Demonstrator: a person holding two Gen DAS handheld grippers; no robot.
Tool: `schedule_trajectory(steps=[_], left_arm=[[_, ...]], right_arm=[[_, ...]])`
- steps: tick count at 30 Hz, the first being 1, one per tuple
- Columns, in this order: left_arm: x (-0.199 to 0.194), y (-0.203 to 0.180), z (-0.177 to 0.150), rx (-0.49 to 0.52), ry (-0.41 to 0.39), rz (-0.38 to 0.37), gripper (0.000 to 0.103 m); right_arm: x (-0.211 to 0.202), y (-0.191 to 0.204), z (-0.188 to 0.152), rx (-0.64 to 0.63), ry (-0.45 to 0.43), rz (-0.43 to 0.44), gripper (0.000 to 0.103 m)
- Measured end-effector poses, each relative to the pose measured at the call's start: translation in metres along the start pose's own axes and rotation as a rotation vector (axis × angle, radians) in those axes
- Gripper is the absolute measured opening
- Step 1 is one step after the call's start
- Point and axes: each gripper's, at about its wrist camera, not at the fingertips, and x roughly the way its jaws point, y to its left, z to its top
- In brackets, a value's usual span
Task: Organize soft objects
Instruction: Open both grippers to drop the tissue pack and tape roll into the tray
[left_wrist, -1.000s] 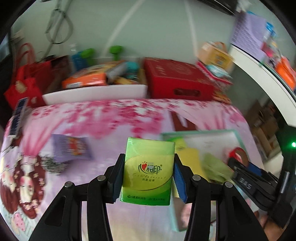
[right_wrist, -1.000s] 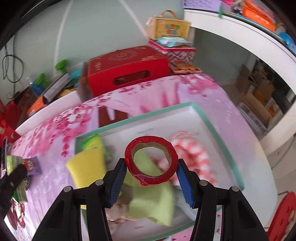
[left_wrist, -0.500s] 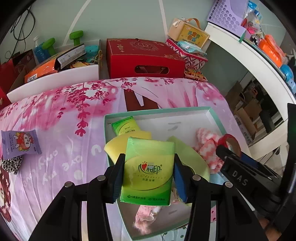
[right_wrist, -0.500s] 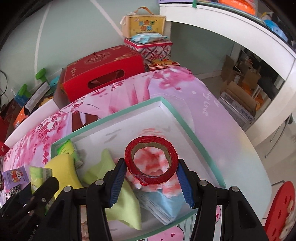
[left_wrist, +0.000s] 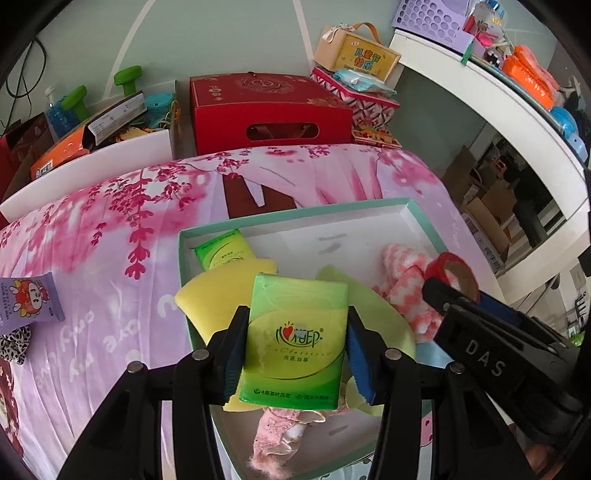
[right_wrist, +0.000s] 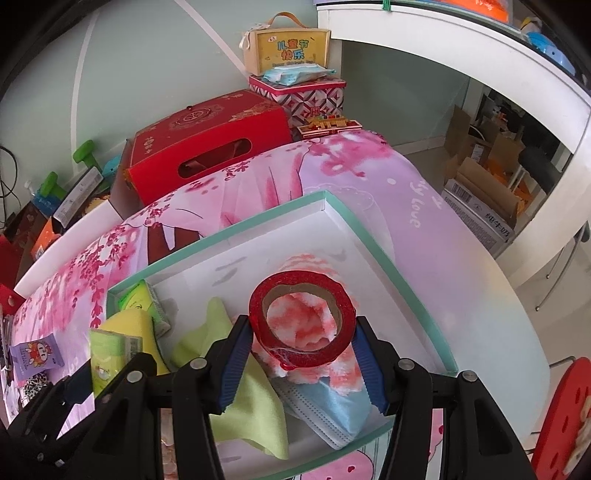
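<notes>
Hanging over the teal-rimmed box (left_wrist: 295, 216), the left gripper (left_wrist: 294, 349) has the green tissue pack (left_wrist: 295, 338) between its jaws, which have just been opening a little; the pads look touching its sides. Beside it, the right gripper (right_wrist: 303, 341) clamps the red tape roll (right_wrist: 302, 319) above the pink cloth (right_wrist: 314, 332)

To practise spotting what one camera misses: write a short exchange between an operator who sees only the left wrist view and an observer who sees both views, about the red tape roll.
Operator: I see only an edge of the red tape roll. Is it gripped?
Observer: Yes. The right gripper clamps it between both pads, over the tray.
Operator: What lies below those pads?
Observer: A blue face mask lies in the tray, at its near edge.
</notes>
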Motion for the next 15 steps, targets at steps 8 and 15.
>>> schedule_trajectory(steps=[8, 15], left_arm=[[-0.006, 0.006, 0.002, -0.011, -0.006, 0.023, 0.061], [-0.011, 0.022, 0.003, -0.051, 0.003, 0.086, 0.061]], right_arm=[[0.001, 0.000, 0.000, 0.004, 0.007, 0.009, 0.058], [0.006, -0.001, -0.001, 0.007, 0.031, 0.006, 0.060]])
